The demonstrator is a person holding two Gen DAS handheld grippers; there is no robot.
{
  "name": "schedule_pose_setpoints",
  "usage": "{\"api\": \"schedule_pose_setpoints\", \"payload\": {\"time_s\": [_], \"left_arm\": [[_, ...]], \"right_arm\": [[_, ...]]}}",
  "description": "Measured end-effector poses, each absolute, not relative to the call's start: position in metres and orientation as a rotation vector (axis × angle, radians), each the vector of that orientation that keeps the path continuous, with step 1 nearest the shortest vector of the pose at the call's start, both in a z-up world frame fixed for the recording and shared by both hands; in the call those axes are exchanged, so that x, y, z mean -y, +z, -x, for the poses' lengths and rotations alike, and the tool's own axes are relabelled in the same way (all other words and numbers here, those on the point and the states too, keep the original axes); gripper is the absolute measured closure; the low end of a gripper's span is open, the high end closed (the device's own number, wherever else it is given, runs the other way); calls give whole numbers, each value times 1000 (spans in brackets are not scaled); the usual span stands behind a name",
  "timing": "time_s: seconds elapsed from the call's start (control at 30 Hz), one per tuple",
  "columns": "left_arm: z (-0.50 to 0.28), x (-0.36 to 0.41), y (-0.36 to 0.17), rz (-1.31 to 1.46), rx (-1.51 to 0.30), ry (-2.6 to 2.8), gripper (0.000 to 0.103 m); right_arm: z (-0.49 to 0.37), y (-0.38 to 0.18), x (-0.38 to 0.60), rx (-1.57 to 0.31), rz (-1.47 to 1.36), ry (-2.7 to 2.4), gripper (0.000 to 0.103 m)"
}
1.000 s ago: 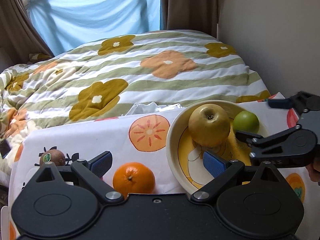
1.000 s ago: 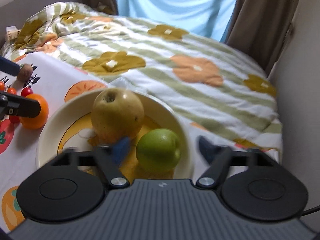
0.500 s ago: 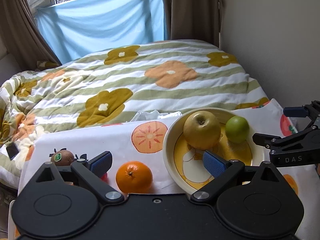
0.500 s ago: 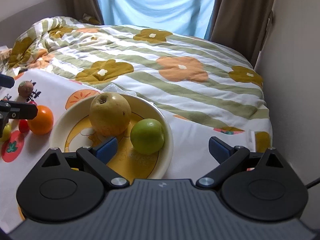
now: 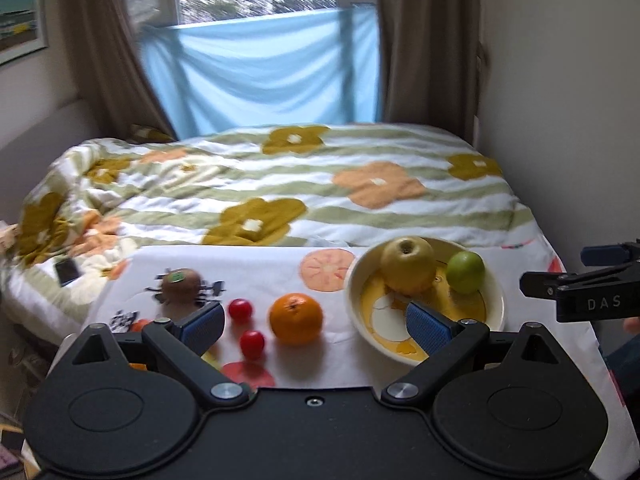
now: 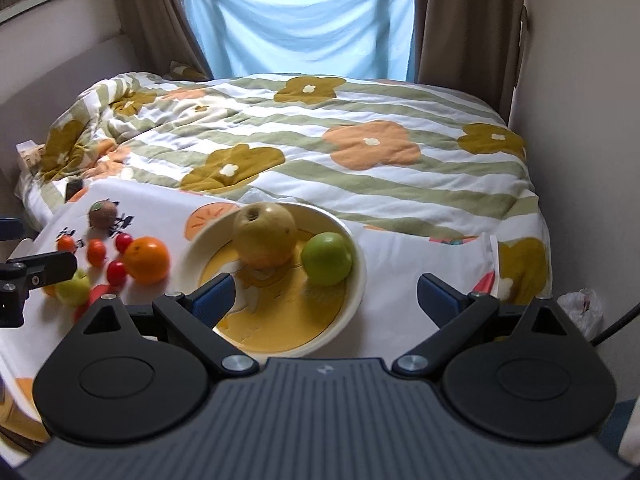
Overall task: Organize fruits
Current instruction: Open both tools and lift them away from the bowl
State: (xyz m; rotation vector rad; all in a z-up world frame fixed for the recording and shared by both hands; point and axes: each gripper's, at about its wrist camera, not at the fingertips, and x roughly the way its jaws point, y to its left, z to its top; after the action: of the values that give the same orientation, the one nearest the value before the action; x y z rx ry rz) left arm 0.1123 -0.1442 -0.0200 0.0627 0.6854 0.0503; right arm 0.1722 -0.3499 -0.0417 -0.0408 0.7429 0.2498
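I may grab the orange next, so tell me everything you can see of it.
The orange is round, bright and glossy, with a small dark stem dimple facing up. It sits whole on the fruit-print cloth, outside and left of the bowl, apart from its rim. Two cherry tomatoes lie just to its left; whether they touch it is unclear. Neither claw holds it: the left claw is open, and the orange shows between its fingers.

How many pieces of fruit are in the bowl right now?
2. A large yellow fruit sits toward the far side of the bowl, and a smaller green fruit lies beside it on its right. Nothing else seems hidden in there.
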Motion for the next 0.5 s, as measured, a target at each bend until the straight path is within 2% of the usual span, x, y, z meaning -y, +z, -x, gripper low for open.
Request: {"api": "schedule_pose_setpoints", "payload": {"time_s": [0.5], "left_arm": [[-52, 70, -24, -11, -682, 230, 4]], "right_arm": [[-129, -25, 288, -752, -18, 344, 0]]}}
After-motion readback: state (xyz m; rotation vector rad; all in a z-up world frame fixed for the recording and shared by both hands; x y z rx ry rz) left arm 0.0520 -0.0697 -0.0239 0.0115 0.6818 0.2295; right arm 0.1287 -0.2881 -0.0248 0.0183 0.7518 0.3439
